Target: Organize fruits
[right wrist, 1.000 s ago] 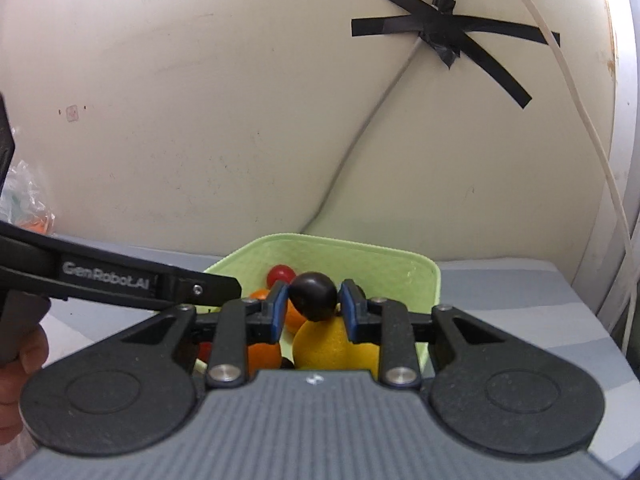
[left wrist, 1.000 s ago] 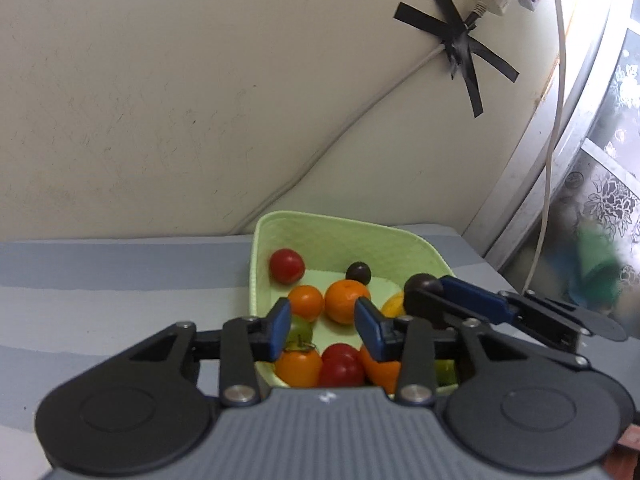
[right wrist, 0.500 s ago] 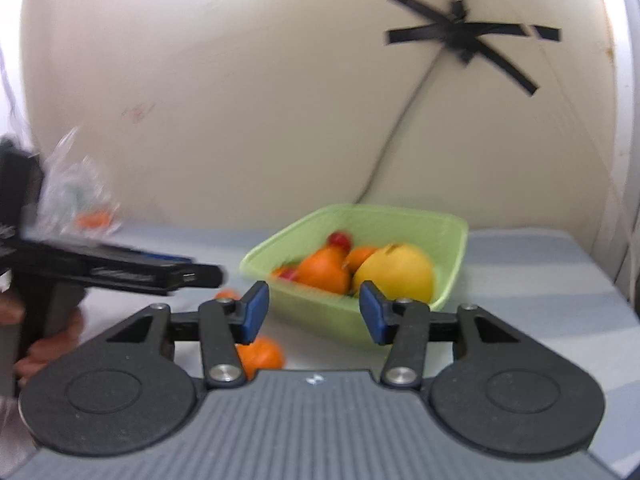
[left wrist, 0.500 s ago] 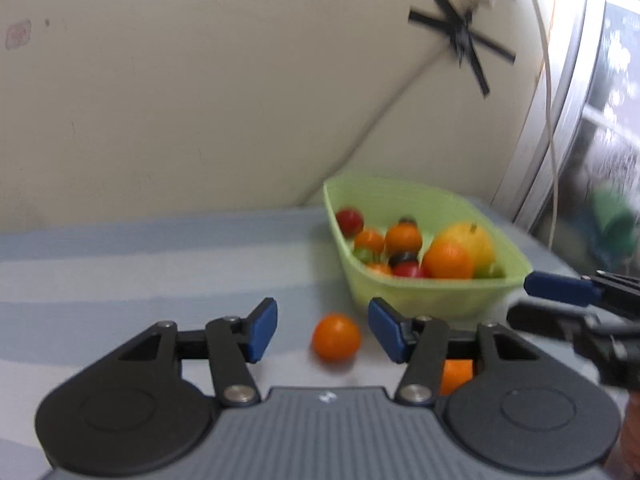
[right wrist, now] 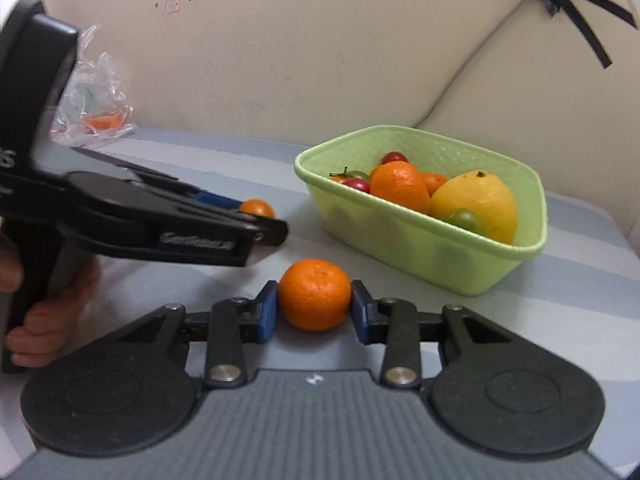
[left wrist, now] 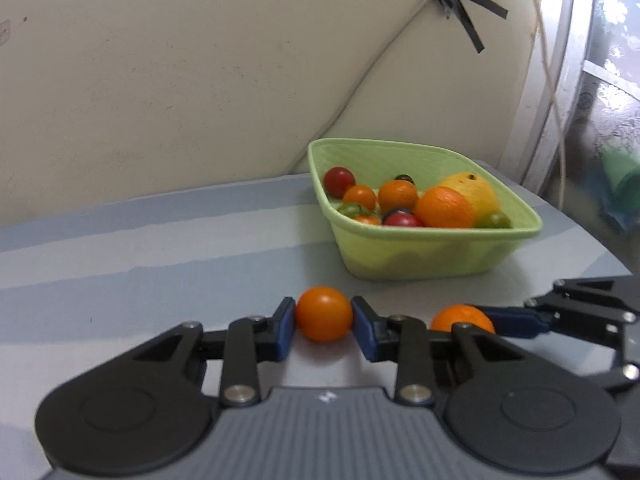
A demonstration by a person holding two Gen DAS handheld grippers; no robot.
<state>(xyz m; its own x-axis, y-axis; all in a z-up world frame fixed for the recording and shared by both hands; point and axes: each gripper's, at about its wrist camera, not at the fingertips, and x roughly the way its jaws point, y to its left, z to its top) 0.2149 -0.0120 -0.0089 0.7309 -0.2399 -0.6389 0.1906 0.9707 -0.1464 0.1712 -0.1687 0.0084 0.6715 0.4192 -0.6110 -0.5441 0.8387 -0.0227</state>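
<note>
Both grippers down from basket to worktop since a second ago.

Left wrist view: left gripper (left wrist: 324,320) tilted downward, fingers closing on round orange tomato (left wrist: 324,314), no long axis, on striped worktop (left wrist: 160,248) before green basket (left wrist: 420,256).

Right wrist view: right gripper (right wrist: 314,312) angled down, fingers closing on mandarin (right wrist: 315,294), right of tomato.

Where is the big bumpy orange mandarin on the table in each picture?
Left wrist view: the bumpy orange mandarin sits low right, half hidden behind this gripper's linkage, with the right gripper reaching in from the right edge and closing on it.
Right wrist view: it is low centre, touching both blue pads.
Shared landmark: the light green plastic basket of fruit stands beyond it in both.
</note>
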